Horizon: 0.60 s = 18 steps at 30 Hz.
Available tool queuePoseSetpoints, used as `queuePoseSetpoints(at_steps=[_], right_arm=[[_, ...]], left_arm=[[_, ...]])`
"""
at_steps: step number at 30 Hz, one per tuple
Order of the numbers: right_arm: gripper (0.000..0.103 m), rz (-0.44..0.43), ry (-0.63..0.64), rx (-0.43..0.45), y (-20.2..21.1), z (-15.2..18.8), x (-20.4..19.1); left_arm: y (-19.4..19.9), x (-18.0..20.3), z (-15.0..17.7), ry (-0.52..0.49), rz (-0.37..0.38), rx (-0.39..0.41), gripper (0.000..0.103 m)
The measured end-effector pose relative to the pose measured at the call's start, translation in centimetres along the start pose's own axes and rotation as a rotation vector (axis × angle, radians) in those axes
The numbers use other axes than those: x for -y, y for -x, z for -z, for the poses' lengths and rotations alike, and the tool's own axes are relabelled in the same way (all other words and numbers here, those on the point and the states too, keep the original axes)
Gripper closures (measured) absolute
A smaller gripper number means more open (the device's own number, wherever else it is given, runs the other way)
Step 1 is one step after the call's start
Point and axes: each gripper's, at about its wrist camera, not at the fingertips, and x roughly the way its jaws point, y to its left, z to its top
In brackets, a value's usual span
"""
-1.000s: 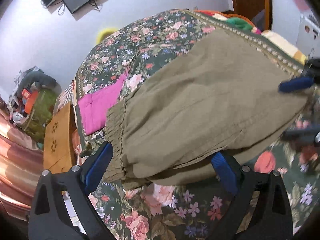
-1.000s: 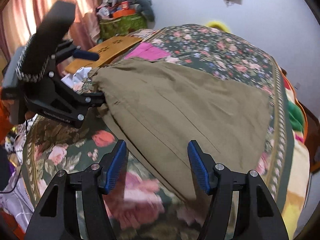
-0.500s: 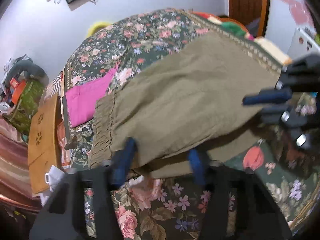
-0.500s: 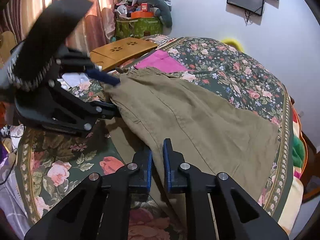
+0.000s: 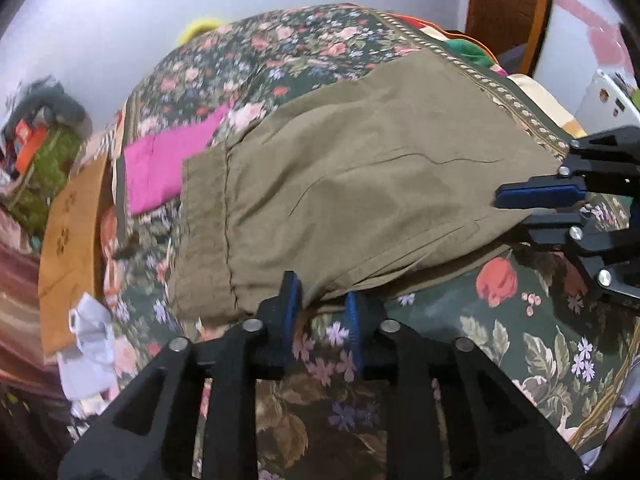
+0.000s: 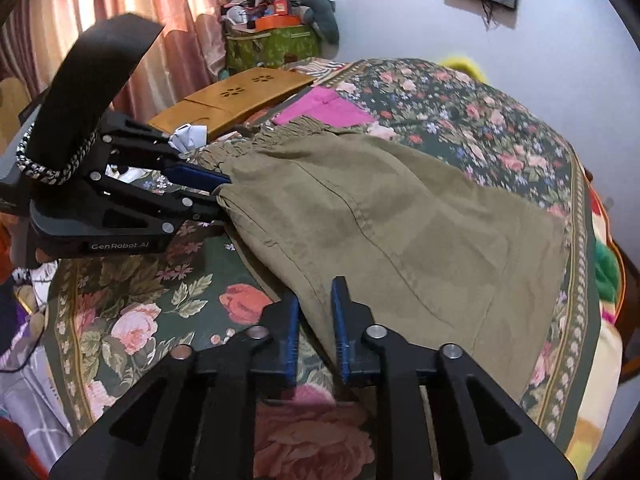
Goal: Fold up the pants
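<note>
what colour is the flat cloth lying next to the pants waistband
Bright magenta pink: the flat pink cloth on the floral bedspread, clearest in the left wrist view.

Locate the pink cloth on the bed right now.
The pink cloth lies flat on the floral bedspread, left of the olive pants in the left wrist view, between their waistband and the wooden board.

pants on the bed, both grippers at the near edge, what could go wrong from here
1. The left gripper is closing on the near edge of the pants, and its pads seem to catch only a thin hem, so it could slip free on lifting.
2. The right gripper is opening with cloth between its pads; that corner may drop.
3. The pants cover part of a pink cloth, which might drag along.
</note>
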Motion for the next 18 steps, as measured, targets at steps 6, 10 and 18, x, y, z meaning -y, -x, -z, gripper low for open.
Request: queuePoseSetpoints(at_steps=[6, 10, 18], right_arm=[[0.070, -0.047, -0.090, 0.021, 1.7, 0.8, 0.8], [0.070, -0.066, -0.180, 0.055, 2.6, 0.8, 2.0], [0.070, -0.072, -0.297, 0.051, 1.0, -0.7, 3.7]], left_arm=[[2.2, -2.3, 1.2, 0.096, 0.019, 0.034, 0.055], [4.0, -4.4, 1.1, 0.159, 0.007, 0.081, 0.043], [3.7, -7.5, -1.4, 0.249, -0.016, 0.110, 0.036]])
